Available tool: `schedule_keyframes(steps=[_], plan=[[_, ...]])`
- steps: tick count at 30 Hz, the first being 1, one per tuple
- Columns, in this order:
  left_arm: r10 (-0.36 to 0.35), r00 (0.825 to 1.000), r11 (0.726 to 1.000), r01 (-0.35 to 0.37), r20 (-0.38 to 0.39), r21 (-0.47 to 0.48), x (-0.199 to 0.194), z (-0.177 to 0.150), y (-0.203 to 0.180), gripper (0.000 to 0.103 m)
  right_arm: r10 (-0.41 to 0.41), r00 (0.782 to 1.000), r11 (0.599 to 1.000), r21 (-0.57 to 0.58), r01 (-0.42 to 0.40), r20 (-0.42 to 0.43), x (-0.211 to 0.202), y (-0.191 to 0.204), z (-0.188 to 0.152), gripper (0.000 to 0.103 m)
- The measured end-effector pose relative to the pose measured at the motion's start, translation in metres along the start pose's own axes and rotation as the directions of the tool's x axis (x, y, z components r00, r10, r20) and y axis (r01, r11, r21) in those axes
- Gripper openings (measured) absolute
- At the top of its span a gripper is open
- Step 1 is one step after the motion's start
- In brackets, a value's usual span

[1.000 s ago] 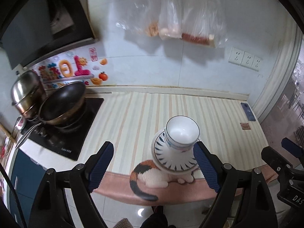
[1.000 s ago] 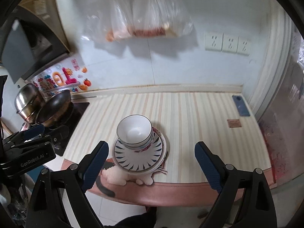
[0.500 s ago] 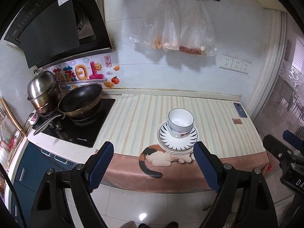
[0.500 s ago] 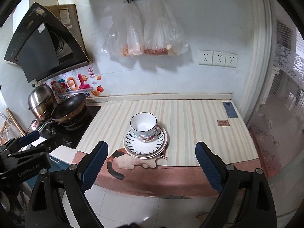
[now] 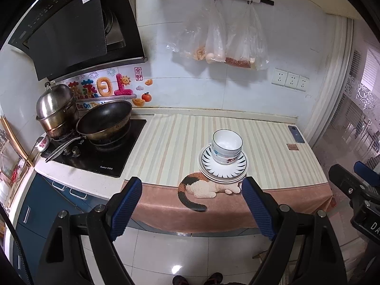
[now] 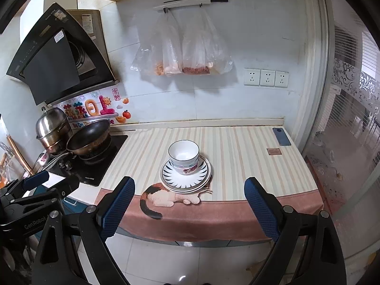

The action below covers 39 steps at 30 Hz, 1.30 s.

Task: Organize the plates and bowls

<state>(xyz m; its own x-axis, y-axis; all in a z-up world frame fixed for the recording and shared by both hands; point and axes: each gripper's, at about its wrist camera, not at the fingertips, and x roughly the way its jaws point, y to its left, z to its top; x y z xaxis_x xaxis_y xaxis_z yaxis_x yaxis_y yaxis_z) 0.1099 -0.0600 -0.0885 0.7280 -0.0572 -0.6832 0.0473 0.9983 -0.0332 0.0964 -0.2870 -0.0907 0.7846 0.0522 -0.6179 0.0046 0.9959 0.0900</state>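
Now both grippers stand well back from the counter, whereas a second ago they hung close over the crockery; the stack has shrunk in both views and the floor tiles and the person's shoes have entered the frame. The left gripper (image 5: 192,205) has its jaws spread wide and holds nothing; the right gripper (image 6: 190,204) is likewise wide and empty. The stacked bowls (image 6: 183,157), nested one in another, sit on the stacked plates (image 6: 185,173), which rest near the front edge of the striped tablecloth (image 6: 237,152), just above its printed cat (image 6: 166,196). The pile has not shifted between frames. Taken together, the withdrawal and the tidy single pile suggest that the organizing is finished or nearly so, with no piece of crockery left loose on the surface.

Surface: the cloth covers the counter and hangs over its front as a pinkish border. A phone (image 6: 281,136) and a small brown card (image 6: 273,151) lie well apart from the pile, toward the right end. Room: to the left stand a hob (image 5: 95,147) carrying a dark wok (image 5: 104,121) and a steel pot (image 5: 57,109), beneath a black extractor hood (image 5: 71,33). Plastic bags (image 6: 182,49) of food hang from a wall rail above three sockets (image 6: 266,78).
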Motion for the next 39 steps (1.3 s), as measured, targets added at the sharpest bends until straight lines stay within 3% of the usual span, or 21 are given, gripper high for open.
schedule_keyframes(steps=[39], plan=[[-0.026, 0.999, 1.0, 0.025, 0.037, 0.007, -0.018, -0.004, -0.003, 0.086, -0.027, 1.0, 1.0, 0.008, 0.027, -0.009, -0.01, 0.006, -0.015, 0.096]])
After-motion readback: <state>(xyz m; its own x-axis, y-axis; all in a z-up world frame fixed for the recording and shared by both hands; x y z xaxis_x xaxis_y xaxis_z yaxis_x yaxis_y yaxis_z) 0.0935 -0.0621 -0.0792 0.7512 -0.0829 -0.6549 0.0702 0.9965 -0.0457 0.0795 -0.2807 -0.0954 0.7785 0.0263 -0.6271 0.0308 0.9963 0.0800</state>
